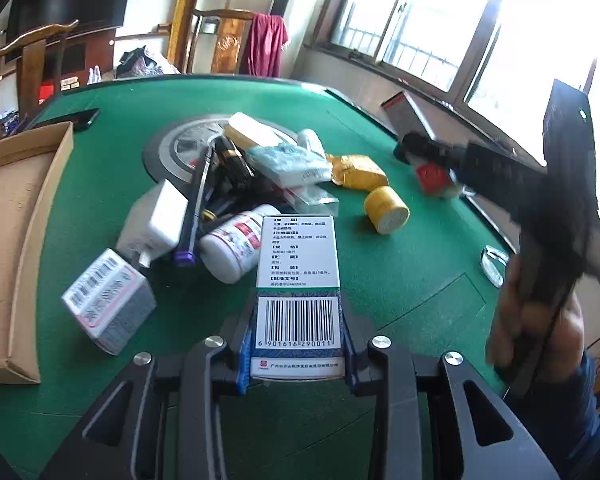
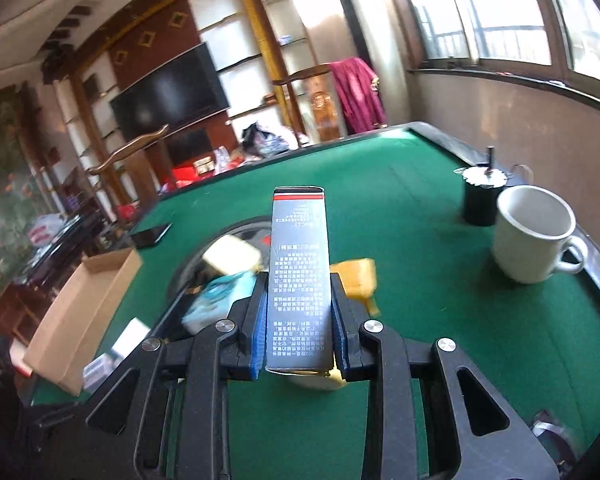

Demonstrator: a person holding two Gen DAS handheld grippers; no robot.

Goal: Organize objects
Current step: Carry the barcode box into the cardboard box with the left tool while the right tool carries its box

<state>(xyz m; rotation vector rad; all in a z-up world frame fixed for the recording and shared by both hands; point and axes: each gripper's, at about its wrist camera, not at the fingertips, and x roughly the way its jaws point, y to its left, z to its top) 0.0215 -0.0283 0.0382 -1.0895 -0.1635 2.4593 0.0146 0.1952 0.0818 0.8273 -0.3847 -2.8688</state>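
My left gripper (image 1: pixel 298 344) is shut on a white and green medicine box (image 1: pixel 298 280) with a barcode, held above the green table (image 1: pixel 400 280). Just past it lies a pile: a white pill bottle (image 1: pixel 236 244), a grey barcode box (image 1: pixel 108 300), a white charger (image 1: pixel 156 224), a yellow jar (image 1: pixel 386 210) and a yellow packet (image 1: pixel 358 172). My right gripper (image 2: pixel 300 320) is shut on a tall grey box (image 2: pixel 300 264) with a red band on top, lifted over the table. In the left wrist view the right gripper (image 1: pixel 410 140) hangs at the right, carried by a hand (image 1: pixel 532 320).
An open cardboard box (image 1: pixel 20 240) (image 2: pixel 84 312) sits at the table's left edge, with a dark phone (image 2: pixel 150 236) behind it. A white mug (image 2: pixel 536 232) and a black cup (image 2: pixel 482 200) stand at the right edge. Wooden chairs (image 1: pixel 32 60) ring the table.
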